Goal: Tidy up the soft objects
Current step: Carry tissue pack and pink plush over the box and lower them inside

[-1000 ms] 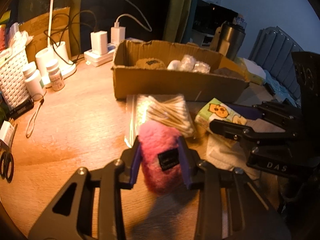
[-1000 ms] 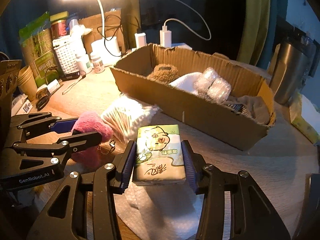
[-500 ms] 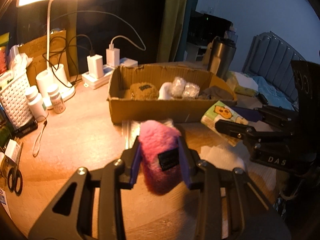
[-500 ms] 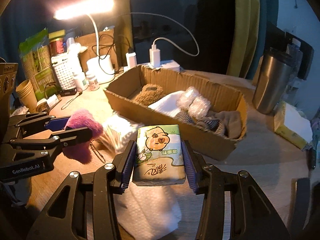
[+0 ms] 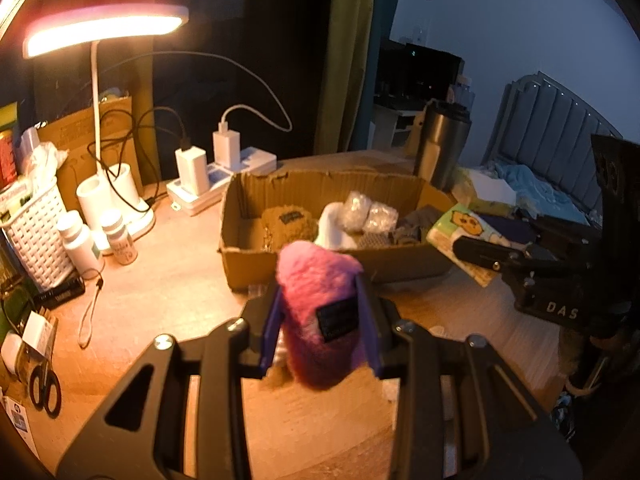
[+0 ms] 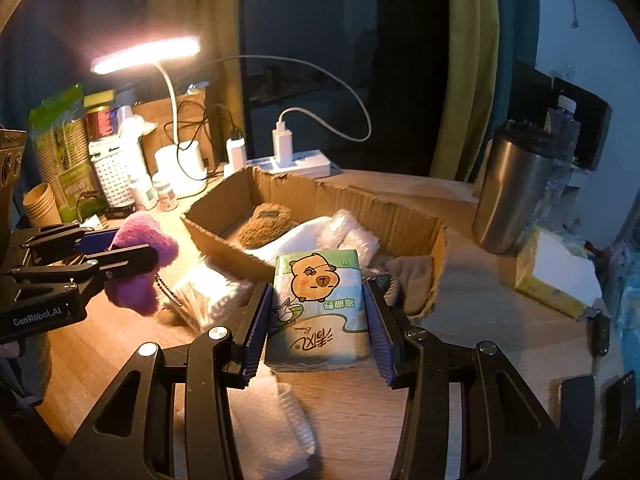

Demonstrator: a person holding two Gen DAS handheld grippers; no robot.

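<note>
My left gripper [image 5: 320,320] is shut on a pink plush toy [image 5: 316,300] with a black tag, held above the desk in front of the cardboard box [image 5: 320,268]. It also shows in the right wrist view [image 6: 140,268]. My right gripper [image 6: 318,320] is shut on a tissue pack [image 6: 320,304] printed with a capybara, held in the air near the box's right end [image 6: 436,256]. The pack also shows in the left wrist view [image 5: 464,228]. The box holds a brown plush [image 6: 264,224], white cloth, bubble-wrapped items and a grey cloth.
A bag of cotton swabs [image 6: 208,296] and a white folded cloth [image 6: 272,432] lie on the desk before the box. A steel tumbler [image 6: 512,188] stands at right. A lamp [image 5: 100,32], chargers, pill bottles [image 5: 80,240], a white basket and scissors [image 5: 44,388] crowd the left.
Both grippers have risen from the desk with their objects. The box now sits lower and farther in both views.
</note>
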